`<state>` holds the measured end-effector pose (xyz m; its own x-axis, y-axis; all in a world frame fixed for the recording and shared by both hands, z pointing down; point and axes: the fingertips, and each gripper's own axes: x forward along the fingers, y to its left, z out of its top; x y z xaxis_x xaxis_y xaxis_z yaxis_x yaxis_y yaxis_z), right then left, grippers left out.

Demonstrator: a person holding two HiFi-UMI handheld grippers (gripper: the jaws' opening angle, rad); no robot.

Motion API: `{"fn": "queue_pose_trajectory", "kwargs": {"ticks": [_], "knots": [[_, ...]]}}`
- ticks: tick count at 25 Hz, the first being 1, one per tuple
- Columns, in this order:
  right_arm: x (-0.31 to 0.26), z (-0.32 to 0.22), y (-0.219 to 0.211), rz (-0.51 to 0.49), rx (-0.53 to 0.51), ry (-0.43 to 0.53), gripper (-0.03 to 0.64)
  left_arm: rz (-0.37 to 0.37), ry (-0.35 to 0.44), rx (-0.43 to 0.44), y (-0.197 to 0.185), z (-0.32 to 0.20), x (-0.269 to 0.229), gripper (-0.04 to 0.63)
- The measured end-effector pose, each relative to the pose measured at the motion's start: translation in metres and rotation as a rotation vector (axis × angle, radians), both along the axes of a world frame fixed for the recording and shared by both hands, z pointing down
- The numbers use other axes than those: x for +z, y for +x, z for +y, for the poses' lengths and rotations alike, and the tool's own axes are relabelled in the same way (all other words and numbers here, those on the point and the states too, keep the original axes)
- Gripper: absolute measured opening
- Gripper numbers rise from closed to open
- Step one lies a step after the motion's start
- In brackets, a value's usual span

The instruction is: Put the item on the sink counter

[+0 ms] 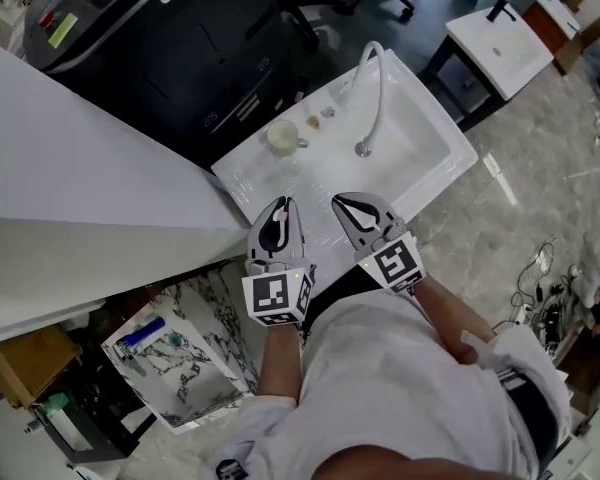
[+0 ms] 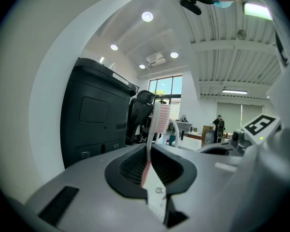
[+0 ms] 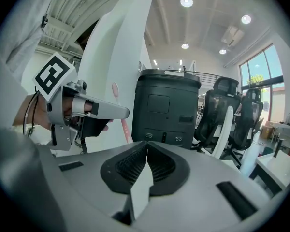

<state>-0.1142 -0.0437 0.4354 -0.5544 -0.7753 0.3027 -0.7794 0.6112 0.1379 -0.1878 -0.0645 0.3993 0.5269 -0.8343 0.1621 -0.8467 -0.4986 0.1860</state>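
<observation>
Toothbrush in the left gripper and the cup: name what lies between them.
Nothing: the head view shows only bare white counter between the toothbrush in the left gripper and the cup.

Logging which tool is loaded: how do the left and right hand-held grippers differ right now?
The left hand-held gripper is shut on a pink toothbrush, which stands up out of its jaws. The right hand-held gripper is shut with nothing between its jaws. In the head view the left one's marker cube faces the camera squarely, while the right one's is turned at an angle. Both have grey bodies.
</observation>
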Motion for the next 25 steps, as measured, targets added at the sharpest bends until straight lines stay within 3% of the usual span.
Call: {"fn": "queue_pose_trajectory", "kwargs": {"ticks": [17, 25], "knots": [[0.018, -0.052, 0.012, -0.031, -0.038, -0.05, 0.005, -0.04, -0.04, 0.0, 0.021, -0.057, 0.01, 0.034], [0.03, -0.079, 0.015, -0.03, -0.073, -0.078, 0.005, -0.06, -0.068, -0.043, 0.015, -0.091, 0.021, 0.034]]}}
